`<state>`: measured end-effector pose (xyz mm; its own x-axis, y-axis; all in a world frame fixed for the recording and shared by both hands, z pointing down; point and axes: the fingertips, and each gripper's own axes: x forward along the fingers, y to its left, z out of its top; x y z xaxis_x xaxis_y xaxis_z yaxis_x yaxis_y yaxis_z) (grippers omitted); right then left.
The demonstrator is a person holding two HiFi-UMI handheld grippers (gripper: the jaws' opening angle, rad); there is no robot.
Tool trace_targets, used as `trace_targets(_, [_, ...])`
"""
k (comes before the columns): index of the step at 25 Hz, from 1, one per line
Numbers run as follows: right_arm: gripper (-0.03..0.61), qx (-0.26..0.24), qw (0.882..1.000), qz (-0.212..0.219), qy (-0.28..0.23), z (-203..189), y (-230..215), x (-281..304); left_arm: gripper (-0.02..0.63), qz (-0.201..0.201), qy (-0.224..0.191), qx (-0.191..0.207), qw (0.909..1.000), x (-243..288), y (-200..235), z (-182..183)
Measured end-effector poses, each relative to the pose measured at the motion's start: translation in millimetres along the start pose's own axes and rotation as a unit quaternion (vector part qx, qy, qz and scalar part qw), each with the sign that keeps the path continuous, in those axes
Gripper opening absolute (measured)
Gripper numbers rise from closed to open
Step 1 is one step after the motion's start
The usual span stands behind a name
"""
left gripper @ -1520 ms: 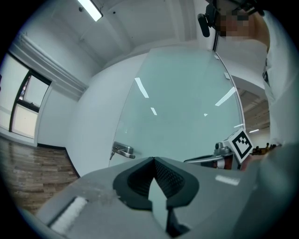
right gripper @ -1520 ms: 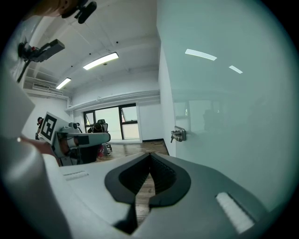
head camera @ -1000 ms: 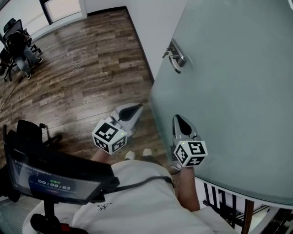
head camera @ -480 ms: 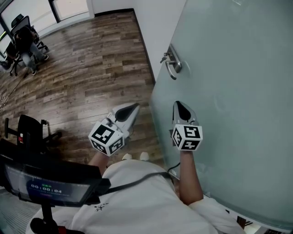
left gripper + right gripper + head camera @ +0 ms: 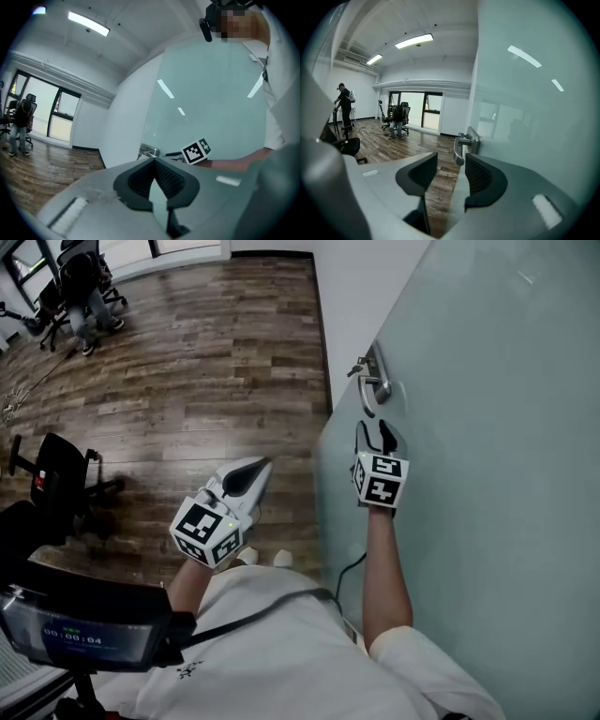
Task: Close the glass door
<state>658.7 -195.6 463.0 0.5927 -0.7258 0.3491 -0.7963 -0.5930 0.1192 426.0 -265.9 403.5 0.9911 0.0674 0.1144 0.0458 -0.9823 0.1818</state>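
Grey plastic right claw apart, jaws just been opening, nothing between the pads. Aimed at the curved silver metal lever handle just beyond the tips, not yet on it. Grey plastic left claw pressed together, empty, held near the door's free edge above the brown wood-plank floor. Likely trouble, as a judgement: closing short of the lever and pinching air; catching only its rounded end and slipping off once the door starts to swing; tips scraping the pane from running so close along it; swinging too hard and banging glass into the frame. Also the person's white shoes near the edge's path, worth watching. Frosted pale-green glass door filling the right of the head view, apparently open, free edge out over the floor, white wall beyond. Smooth, matt, streaks of ceiling light reflected, lever on a small metal plate near that edge. Far off, seated person on black office chair, well apart.
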Motion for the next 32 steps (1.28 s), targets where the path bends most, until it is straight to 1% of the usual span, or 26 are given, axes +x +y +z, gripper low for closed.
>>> trace_targets(2, [0.219, 0.002, 1.000, 0.006, 0.014, -3, 4, 18, 0.002, 0.022, 0.005, -0.006, 0.9997, -10, 9, -3])
trace_targets(4, [0.264, 0.005, 1.000, -0.001, 0.025, -5, 4, 33, 0.002, 0.043, 0.011, -0.010, 0.9990, -19, 17, -5])
trace_targets(6, [0.285, 0.019, 0.999, -0.014, 0.030, -9, -1, 45, 0.002, 0.061, 0.015, -0.011, 0.9980, -25, 24, -8])
trace_targets(8, [0.285, 0.030, 0.999, -0.020, 0.031, -14, -8, 54, 0.002, 0.075, 0.018, -0.011, 0.9969, -30, 28, -14])
trace_targets(10, [0.285, 0.031, 0.999, -0.020, 0.034, -14, -9, 60, 0.002, 0.087, 0.018, -0.013, 0.9959, -36, 32, -16])
trace_targets(14, [0.284, 0.031, 0.998, -0.026, 0.045, -17, -7, 69, 0.002, 0.101, 0.021, -0.015, 0.9946, -49, 35, -18])
trace_targets(16, [0.229, 0.028, 0.997, -0.041, 0.052, -21, -11, 72, 0.002, 0.103, 0.023, -0.014, 0.9943, -51, 36, -22])
trace_targets(17, [0.195, 0.027, 0.997, -0.052, 0.055, -21, -15, 73, 0.002, 0.104, 0.024, -0.014, 0.9942, -53, 37, -24])
trace_targets(18, [0.145, 0.028, 0.996, -0.060, 0.057, -21, -18, 74, 0.002, 0.105, 0.025, -0.015, 0.9940, -54, 38, -25])
trace_targets(19, [0.119, 0.030, 0.996, -0.063, 0.058, -21, -20, 74, 0.002, 0.107, 0.025, -0.017, 0.9939, -55, 40, -26])
trace_targets(26, [0.110, 0.041, 0.995, -0.062, 0.066, -17, -19, 75, 0.002, 0.100, 0.020, -0.021, 0.9946, -59, 50, -21])
trace_targets(32, [0.109, 0.036, 0.995, -0.052, 0.071, -18, -17, 73, 0.002, 0.086, 0.023, -0.021, 0.9958, -56, 47, -23])
